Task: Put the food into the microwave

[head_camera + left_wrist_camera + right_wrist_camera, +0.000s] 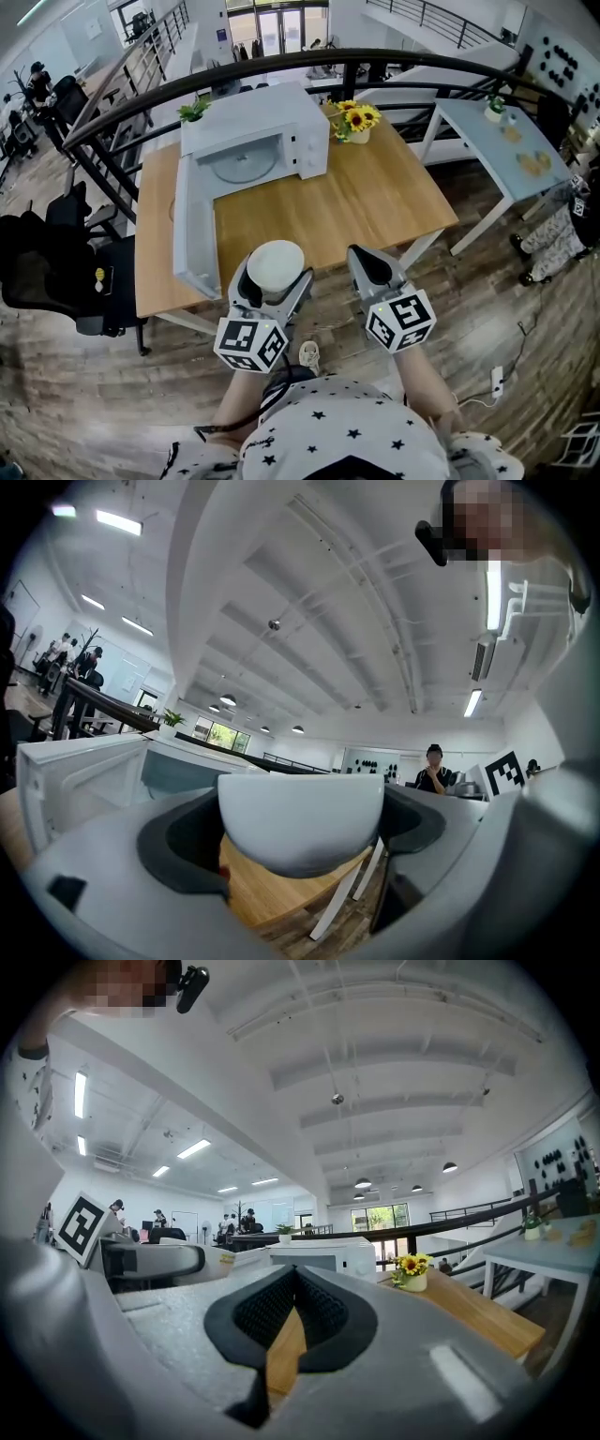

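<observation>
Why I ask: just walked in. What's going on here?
A person holds a gripper in each hand. The left gripper is shut on a white bowl, above the near edge of the table. The right gripper is shut and empty beside it. The microwave on the table stands with its door open; the bowl isn't inside yet.

This looks like a large open-plan office on a mezzanine level. A curved black railing (281,58) edges the wood-plank floor (75,394), and black office chairs (56,267) stand beside a wooden table (375,202) carrying a white microwave (258,131) and a pot of sunflowers (358,120). A white table (497,141) stands nearby. People sit at desks (37,80) further off, and strip lights (192,1148) line the high white ceiling.
</observation>
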Tool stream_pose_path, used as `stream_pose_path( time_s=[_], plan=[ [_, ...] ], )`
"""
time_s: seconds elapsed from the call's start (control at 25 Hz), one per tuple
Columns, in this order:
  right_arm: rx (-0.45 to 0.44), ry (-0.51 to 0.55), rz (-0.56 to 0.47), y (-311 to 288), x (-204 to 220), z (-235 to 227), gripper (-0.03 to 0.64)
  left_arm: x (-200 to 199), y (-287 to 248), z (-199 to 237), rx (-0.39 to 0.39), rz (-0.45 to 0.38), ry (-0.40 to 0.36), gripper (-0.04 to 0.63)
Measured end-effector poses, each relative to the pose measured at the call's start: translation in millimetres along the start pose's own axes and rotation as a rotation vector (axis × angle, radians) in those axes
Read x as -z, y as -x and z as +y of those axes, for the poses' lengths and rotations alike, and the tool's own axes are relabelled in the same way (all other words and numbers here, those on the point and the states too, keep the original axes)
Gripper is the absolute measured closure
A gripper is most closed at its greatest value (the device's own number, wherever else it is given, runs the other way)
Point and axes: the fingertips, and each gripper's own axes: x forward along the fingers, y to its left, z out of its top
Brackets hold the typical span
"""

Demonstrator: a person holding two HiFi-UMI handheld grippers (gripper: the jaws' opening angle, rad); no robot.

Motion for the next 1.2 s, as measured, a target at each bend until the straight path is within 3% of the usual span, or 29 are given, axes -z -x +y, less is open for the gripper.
stream_pose_path(
  time_s=[0.72,1.2],
  plan=[
    [-0.027,0.01,0.015,-120.5,-9.2,-35.0,0.612,-17.7,-87.7,80.2,-0.018,0.003,0.025,0.118],
    [-0.036,0.011,0.029,-166.5,-4.0,-52.3,0.612,-14.9,-124.4,120.2,-0.059,0.021,0.011,0.118]
  ],
)
